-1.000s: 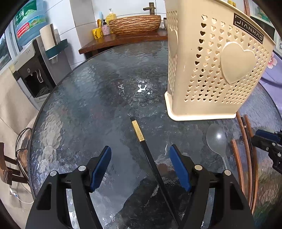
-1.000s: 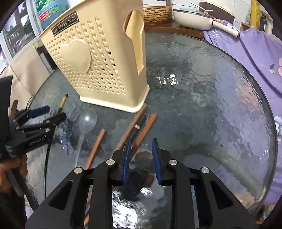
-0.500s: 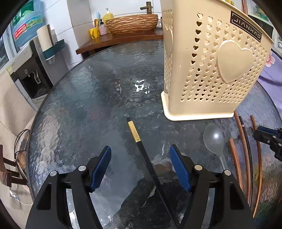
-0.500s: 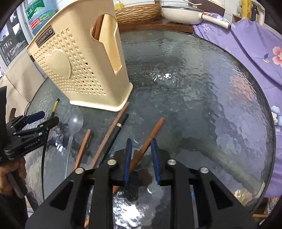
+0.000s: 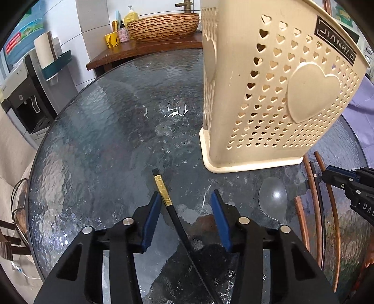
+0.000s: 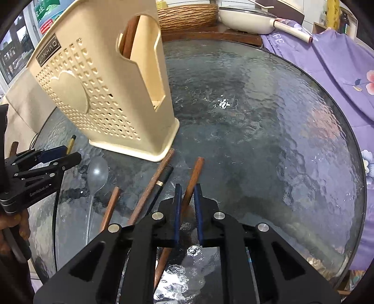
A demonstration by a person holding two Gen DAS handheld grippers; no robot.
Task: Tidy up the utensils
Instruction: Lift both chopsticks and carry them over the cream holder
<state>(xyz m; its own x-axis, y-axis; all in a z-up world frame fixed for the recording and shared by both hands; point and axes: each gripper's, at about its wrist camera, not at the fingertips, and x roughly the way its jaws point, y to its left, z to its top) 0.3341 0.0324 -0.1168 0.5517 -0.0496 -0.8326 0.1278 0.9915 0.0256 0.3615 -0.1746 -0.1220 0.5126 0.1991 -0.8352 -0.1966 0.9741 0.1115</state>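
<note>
A cream perforated utensil holder [image 5: 275,98] [image 6: 105,98] stands on the round glass table, with a brown chopstick [image 6: 129,35] inside it. My left gripper [image 5: 187,198] is open, its jaws either side of a black chopstick with a gold band [image 5: 171,210] lying on the glass. My right gripper [image 6: 187,194] is narrowly open around a brown wooden chopstick [image 6: 194,175], not clamping it. Beside it lie another brown chopstick [image 6: 154,184], a black one [image 6: 162,182], a short brown one [image 6: 111,205] and a clear plastic spoon [image 6: 97,173] [image 5: 273,201].
The glass table [image 6: 268,121] has a dark rim. A purple flowered cloth [image 6: 339,70] lies on the right. Behind stand a wooden counter [image 5: 145,49] with a woven basin [image 5: 163,25], a white pan [image 6: 247,16] and a water dispenser [image 5: 25,93].
My left gripper has narrowed around the black chopstick and moved closer to its gold band. My right gripper shifted right from the black chopstick to straddle the outer brown chopstick.
</note>
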